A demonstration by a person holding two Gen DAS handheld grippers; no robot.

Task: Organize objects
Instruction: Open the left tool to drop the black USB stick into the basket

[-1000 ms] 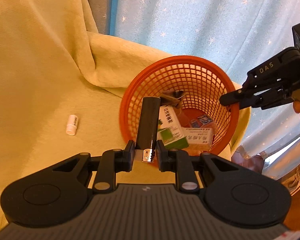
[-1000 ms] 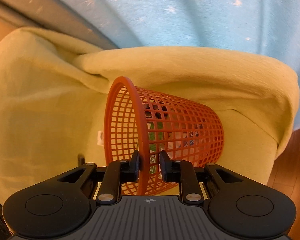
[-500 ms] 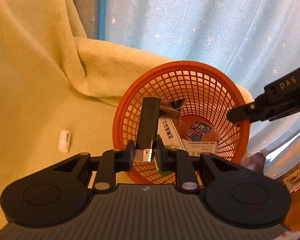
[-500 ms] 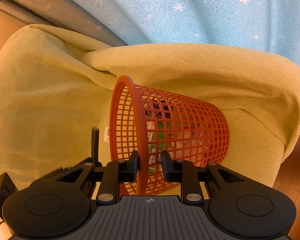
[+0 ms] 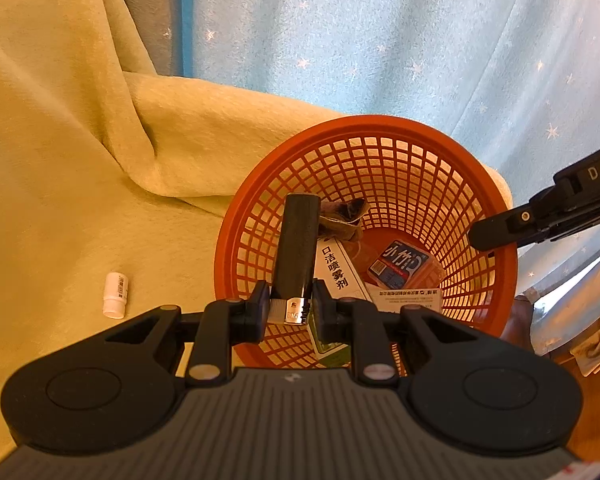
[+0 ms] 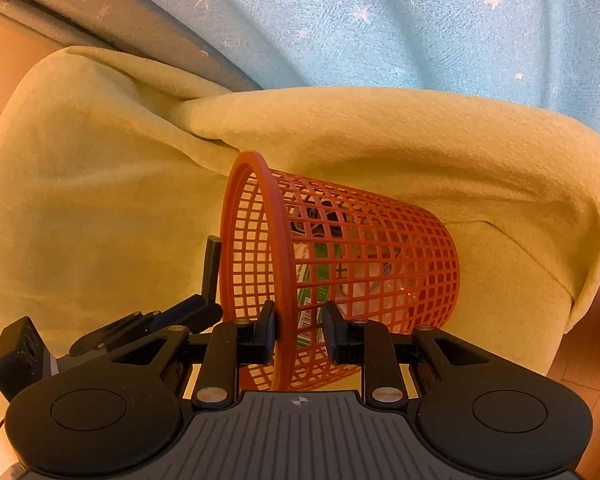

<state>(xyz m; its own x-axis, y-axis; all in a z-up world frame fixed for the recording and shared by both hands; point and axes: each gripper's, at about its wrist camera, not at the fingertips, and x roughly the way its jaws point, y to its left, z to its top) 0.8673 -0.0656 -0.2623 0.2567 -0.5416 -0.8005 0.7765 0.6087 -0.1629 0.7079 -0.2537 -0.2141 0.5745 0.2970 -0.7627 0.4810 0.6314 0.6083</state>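
gripping a black oblong lighter with a silver metal cap (image 5: 294, 256), the left gripper (image 5: 289, 309) has its jaws closed on the cap end, so the dark body sticks forward over the near rim of the round orange plastic mesh basket (image 5: 380, 122). the lighter is not yet inside; its far end hangs above the basket's mouth. the right gripper (image 6: 298, 330) straddles the basket's rim, one finger inside and one outside the mesh wall; the inner finger is against the rim, but i cannot tell whether the outer one touches, so the grip may be loose. the basket leans, tipped toward the left gripper.

inside it lie a white and green carton with printed characters (image 5: 336, 276), an orange packet with a blue label (image 5: 402, 266), a flat white box (image 5: 408, 298) and a crumpled dark wrapper (image 5: 342, 216). a small white capped bottle (image 5: 115, 294) lies apart on the yellow fleece blanket (image 5: 80, 160), left of the basket, still to be gathered.

the risks, as i judge them: letting go too early would drop the lighter on the rim, and it could bounce out onto the blanket. if the right hold slips, the tilted basket could roll on the soft cloth and spill its contents. the lighter's long body could also catch the mesh.
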